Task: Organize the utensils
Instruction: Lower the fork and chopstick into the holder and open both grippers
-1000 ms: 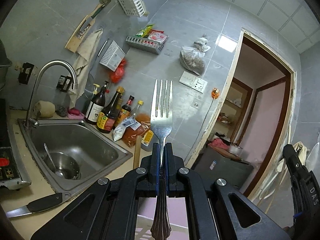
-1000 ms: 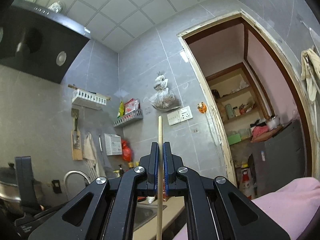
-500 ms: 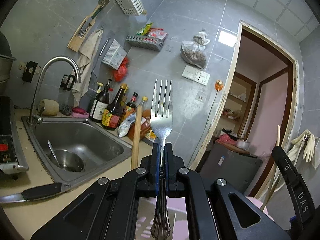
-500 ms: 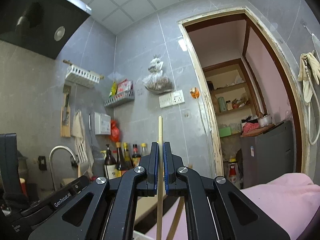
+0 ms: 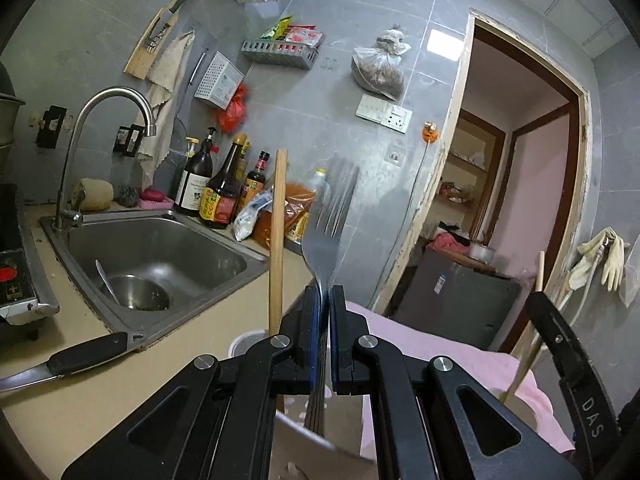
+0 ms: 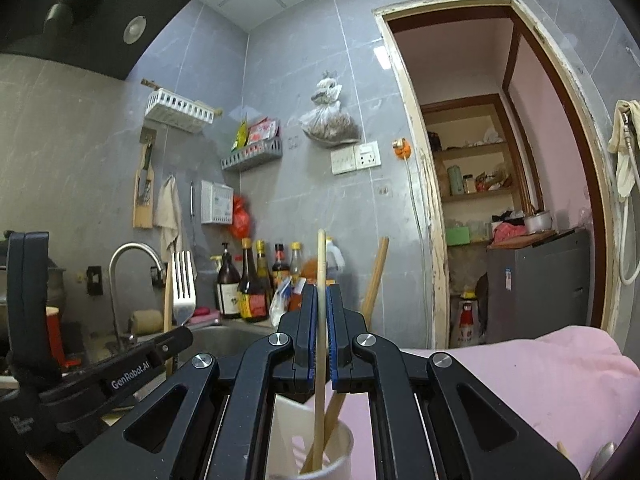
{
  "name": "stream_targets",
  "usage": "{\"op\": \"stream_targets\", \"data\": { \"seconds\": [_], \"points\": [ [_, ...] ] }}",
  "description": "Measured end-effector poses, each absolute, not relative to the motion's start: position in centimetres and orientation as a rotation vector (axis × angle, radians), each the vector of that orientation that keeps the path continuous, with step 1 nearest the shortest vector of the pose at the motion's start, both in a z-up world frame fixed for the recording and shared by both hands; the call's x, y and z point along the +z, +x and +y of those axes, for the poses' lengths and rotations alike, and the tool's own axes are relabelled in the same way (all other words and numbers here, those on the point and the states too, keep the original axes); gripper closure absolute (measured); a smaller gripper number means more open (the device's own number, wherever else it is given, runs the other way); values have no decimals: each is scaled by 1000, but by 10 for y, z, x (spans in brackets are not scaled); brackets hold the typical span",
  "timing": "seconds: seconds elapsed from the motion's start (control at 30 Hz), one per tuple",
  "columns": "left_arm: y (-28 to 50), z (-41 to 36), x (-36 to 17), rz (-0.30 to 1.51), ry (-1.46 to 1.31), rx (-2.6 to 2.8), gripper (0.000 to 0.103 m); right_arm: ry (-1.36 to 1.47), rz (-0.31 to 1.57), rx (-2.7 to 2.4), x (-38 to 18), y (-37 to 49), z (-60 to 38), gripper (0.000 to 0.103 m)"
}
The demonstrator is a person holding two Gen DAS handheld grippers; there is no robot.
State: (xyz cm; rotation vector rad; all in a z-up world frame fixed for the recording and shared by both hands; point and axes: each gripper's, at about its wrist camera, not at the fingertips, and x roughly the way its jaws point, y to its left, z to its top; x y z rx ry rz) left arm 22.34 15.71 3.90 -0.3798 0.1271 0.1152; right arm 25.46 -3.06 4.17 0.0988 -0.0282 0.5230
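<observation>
Right gripper (image 6: 320, 330): pinches a chopstick (image 6: 321, 280), its lower end inside the white holder (image 6: 340, 446) (a second chopstick (image 6: 374, 280) already leans there).
Left gripper (image 5: 324, 332): clamps a fork (image 5: 326, 232) above its own white holder (image 5: 316, 436), tines up, blurred.
Done: one chopstick stowed.
Left: release both; the knife (image 5: 86, 354) lies on the counter (image 5: 120, 392) beside the sink (image 5: 160, 248).

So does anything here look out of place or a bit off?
One thing: a black-handled knife lies loose on the counter at the corner of the sink, away from the white utensil holder. A spoon also sits in the steel bowl in the sink. Nothing looks spilled or broken.
</observation>
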Motion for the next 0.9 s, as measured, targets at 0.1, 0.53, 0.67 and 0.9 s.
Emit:
{"op": "stream_targets", "data": {
  "seconds": [0.1, 0.53, 0.67, 0.9],
  "points": [
    [219, 154, 40, 140, -378, 93, 100, 101, -7, 530, 40, 254, -33, 99],
    [202, 147, 45, 127, -385, 50, 99, 108, -4, 558, 46, 240, -49, 91],
    [198, 142, 53, 132, -377, 25, 97, 103, -28, 561, 54, 232, -59, 80],
    [195, 120, 64, 153, -312, -35, 87, 90, -61, 528, 71, 217, -93, 59]
  ]
}}
